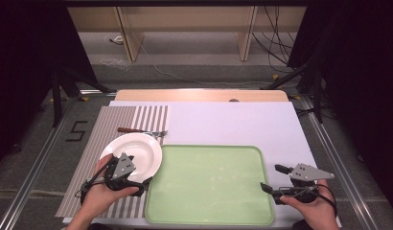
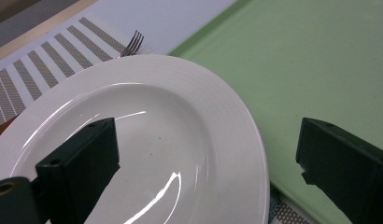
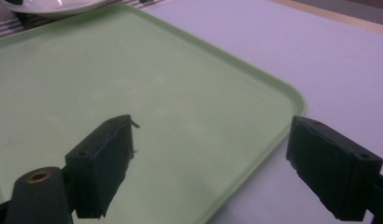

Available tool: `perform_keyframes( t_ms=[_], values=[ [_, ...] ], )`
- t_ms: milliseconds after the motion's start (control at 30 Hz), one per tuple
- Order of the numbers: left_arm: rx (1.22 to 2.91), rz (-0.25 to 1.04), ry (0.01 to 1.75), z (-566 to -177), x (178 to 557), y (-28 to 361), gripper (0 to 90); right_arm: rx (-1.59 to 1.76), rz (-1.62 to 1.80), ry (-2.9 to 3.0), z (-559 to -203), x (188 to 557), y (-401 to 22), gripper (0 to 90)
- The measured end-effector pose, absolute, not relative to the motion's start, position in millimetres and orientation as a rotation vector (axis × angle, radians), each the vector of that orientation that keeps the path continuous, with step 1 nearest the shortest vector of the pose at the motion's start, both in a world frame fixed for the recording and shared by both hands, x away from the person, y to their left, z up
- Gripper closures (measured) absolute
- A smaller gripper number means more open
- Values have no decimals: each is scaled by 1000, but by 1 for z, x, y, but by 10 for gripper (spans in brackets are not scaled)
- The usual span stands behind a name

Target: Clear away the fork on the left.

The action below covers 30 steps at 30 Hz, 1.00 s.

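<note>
Round white ceramic plate (image 1: 137, 151) lies on the striped placemat (image 1: 96, 143), its edge touching the pale green plastic tray (image 1: 209, 187); left tongs (image 2: 206, 163) gape over it. Right tongs (image 1: 275, 178) gape at the tray's right edge.

The hand-held gripper (image 3: 206, 163), jaws wide apart, straddles the green tray's (image 3: 189, 84) edge.

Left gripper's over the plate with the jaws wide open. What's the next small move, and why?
Probably lower the left gripper so one jaw goes inside the white plate and one outside its rim, then close. The jaws straddle the rim nearest the green tray but grip nothing yet, and the tray lies bare beside it.
</note>
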<state>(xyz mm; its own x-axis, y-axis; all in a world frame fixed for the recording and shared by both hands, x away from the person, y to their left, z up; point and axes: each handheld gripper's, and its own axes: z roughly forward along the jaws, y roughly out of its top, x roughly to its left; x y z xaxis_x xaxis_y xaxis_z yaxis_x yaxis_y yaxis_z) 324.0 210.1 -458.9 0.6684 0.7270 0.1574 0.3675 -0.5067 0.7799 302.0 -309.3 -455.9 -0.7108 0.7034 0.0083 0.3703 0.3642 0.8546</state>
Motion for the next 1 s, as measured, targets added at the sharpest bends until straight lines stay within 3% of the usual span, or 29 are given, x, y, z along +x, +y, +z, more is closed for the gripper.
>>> perform_keyframes(
  t_ms=[733, 833, 867, 900, 933, 1000],
  values=[
    [2098, 617, 867, -453, 323, 214, 109, 938, 1276, 2275, -455, 301, -309, 184],
    [2093, 624, 881, -449, 325, 214, 225, 947, 1282, 2268, -455, 301, -309, 185],
    [2101, 617, 883, -446, 327, 214, 225, 948, 1284, 2266, -455, 301, -309, 185],
    [2117, 600, 879, -444, 329, 214, 290, 948, 1281, 2263, -455, 301, -310, 185],
    [2119, 586, 879, -441, 332, 214, 418, 949, 1276, 2264, -455, 301, -310, 184],
    [2114, 557, 900, -438, 337, 215, 465, 947, 1272, 2263, -455, 301, -310, 184]
  ],
)
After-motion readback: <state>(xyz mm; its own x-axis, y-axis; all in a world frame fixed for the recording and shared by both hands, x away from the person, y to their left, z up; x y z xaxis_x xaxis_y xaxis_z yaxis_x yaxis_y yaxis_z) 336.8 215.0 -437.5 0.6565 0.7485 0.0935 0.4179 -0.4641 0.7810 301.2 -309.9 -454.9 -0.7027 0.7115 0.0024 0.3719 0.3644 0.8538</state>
